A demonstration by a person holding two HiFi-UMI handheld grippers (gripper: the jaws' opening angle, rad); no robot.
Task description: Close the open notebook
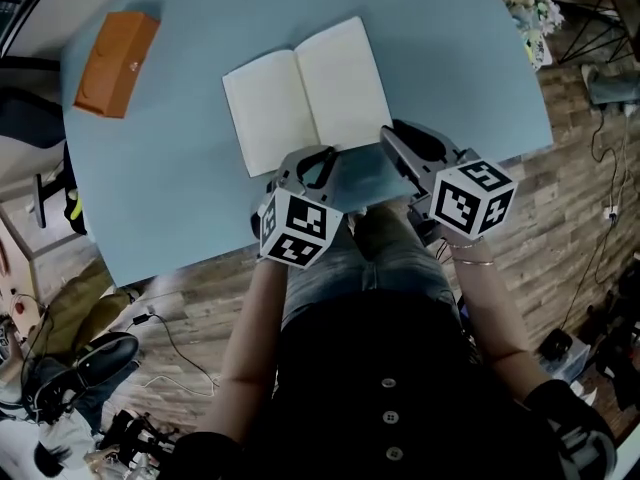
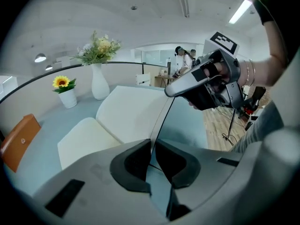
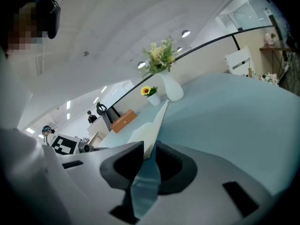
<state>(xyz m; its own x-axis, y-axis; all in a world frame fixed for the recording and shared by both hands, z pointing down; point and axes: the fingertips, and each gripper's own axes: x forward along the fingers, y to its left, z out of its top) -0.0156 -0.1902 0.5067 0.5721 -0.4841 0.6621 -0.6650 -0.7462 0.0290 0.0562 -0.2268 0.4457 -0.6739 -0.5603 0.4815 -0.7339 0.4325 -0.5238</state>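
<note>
- Step in hand, as a judgement: grip taken on one half, folding over not yet done.
- At the middle of the table [image 1: 180, 178], spread flat with both cream pages up and the spine running from the table's near side to its far side: the notebook [image 1: 305, 93].
- Left gripper [image 1: 315, 163], over the table's near side: jaws drawn narrow, nipping the near edge of the notebook's right-hand half close to the spine. Shows in the left gripper view as a thin dark line passing between the pads.
- Right gripper [image 1: 400, 143], further toward the table's right side: jaws likewise almost together, clamped on the same half at its outer near corner, cream above and blue beneath (the blue most likely a cover, though that stays a guess).
- Impossible to tell from these views whether the pinched edge is already clear of the table.
- Next move, probably: swing the pinched half up and over toward the table's left side, hinging on the spine, then lay it on the other half.
- Calls for the outer-corner grip to lead the arc and the spine-end grip to follow or let go. Otherwise a risk of buckling or creasing.
- Thin edge, shallow bite: easy to slip out mid-swing.
- No obstacle from the orange case [image 1: 117, 63] at the table's far left corner, well apart from that path.
</note>
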